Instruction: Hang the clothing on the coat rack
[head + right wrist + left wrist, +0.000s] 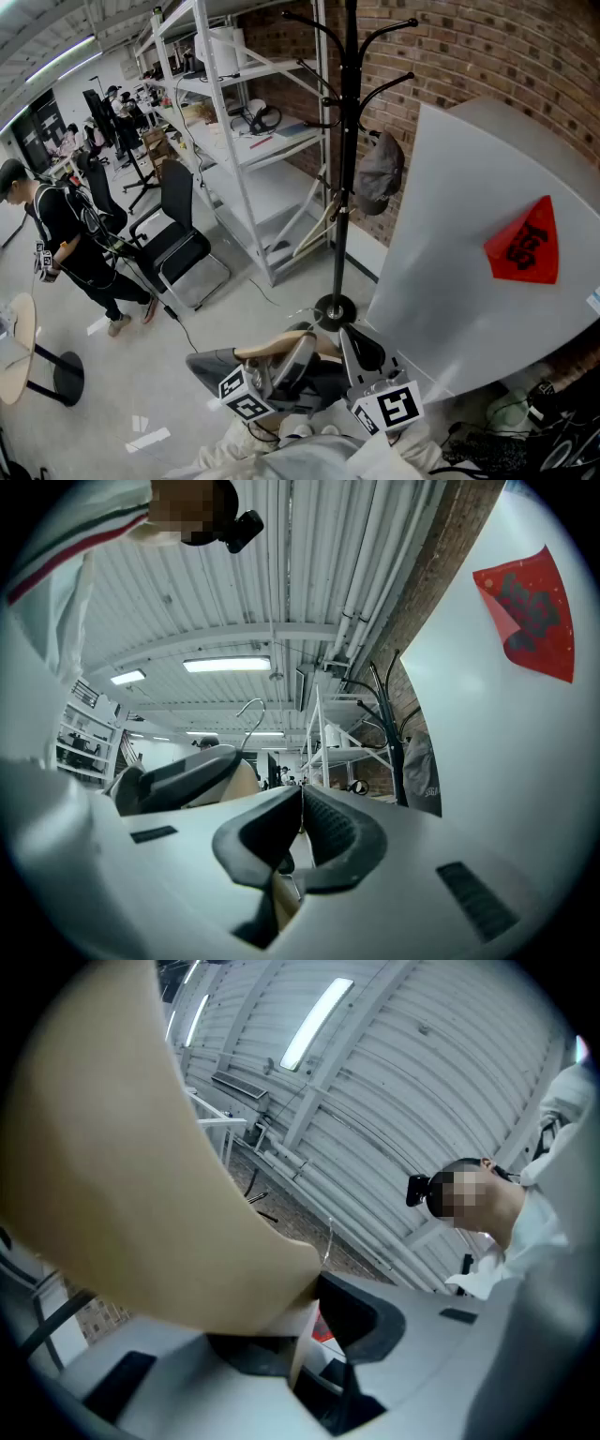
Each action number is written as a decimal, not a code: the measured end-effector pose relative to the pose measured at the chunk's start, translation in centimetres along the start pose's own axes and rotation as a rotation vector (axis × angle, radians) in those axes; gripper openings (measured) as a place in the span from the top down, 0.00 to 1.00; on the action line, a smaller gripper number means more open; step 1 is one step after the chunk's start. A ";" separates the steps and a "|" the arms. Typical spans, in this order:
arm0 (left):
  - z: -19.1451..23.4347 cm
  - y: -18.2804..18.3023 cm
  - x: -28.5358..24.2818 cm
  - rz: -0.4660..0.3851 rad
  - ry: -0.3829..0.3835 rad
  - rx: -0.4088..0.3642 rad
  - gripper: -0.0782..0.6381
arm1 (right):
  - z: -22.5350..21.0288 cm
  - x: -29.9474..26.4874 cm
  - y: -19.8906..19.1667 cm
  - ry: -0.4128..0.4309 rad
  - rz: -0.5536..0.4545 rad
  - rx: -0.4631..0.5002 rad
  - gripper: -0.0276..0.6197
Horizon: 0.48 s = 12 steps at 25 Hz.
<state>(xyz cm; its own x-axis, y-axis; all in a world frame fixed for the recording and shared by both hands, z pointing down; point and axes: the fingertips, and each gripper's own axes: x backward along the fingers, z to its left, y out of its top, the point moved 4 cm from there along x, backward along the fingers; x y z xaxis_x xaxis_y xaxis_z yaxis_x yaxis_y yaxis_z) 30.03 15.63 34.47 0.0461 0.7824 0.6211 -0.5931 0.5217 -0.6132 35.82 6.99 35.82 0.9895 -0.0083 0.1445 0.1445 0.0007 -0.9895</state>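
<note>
1. Head view: both grippers sit low in frame, with the black coat rack (348,141) upright beyond them, well apart, against the brick wall (487,56).
2. A grey item (380,173) hangs on the rack.
3. Left gripper (291,345) (314,1326): fingers clamped on a beige wooden hanger (267,350) (141,1147). Its metal hook (248,714) shows in the right gripper view.
4. Right gripper (361,349) (302,822): fingers pressed together, with nothing discernible between them.
5. Pale cloth (309,455) is bunched just below both grippers. Whether it hangs from the hanger cannot be told.
</note>
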 end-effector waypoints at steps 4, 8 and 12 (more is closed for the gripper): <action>0.6 -0.4 -0.2 -0.012 -0.001 0.001 0.75 | -0.7 -0.1 -0.2 0.006 0.000 -0.003 0.92; 1.3 -0.7 -0.5 -0.031 0.006 -0.002 0.75 | -1.4 -0.1 -0.4 0.014 0.003 -0.007 0.92; 1.9 -0.4 -0.5 -0.051 0.019 -0.012 0.75 | -1.8 -0.5 -0.7 0.030 0.012 -0.015 0.92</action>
<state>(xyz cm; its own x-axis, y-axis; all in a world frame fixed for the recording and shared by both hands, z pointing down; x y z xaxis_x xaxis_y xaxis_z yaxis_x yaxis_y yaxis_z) 28.75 14.36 35.36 0.0911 0.7612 0.6421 -0.5801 0.5647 -0.5870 35.25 5.24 36.49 0.9904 -0.0384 0.1325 0.1321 -0.0144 -0.9911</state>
